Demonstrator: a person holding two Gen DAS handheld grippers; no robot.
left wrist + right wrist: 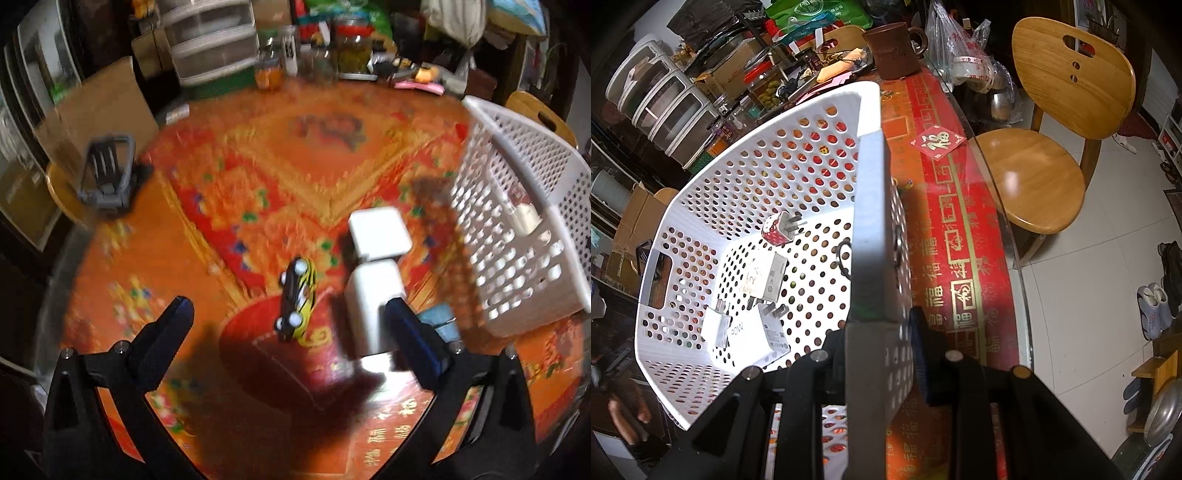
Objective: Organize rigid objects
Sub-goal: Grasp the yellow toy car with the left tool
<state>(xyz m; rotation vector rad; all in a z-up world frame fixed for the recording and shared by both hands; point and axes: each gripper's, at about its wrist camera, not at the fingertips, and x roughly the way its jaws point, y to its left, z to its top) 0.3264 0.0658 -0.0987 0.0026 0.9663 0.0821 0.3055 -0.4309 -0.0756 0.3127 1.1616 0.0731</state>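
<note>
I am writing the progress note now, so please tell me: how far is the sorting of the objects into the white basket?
Done: several chargers lie inside the white basket.
In hand: the right tool is shut on the basket's wall; the left tool is open and holds nothing.
Left: the yellow toy car, two white adapters and a grey phone stand remain on the table.

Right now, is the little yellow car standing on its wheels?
No. The yellow car lies tipped on the tablecloth: its dark underside and white wheels face the left wrist camera.
</note>
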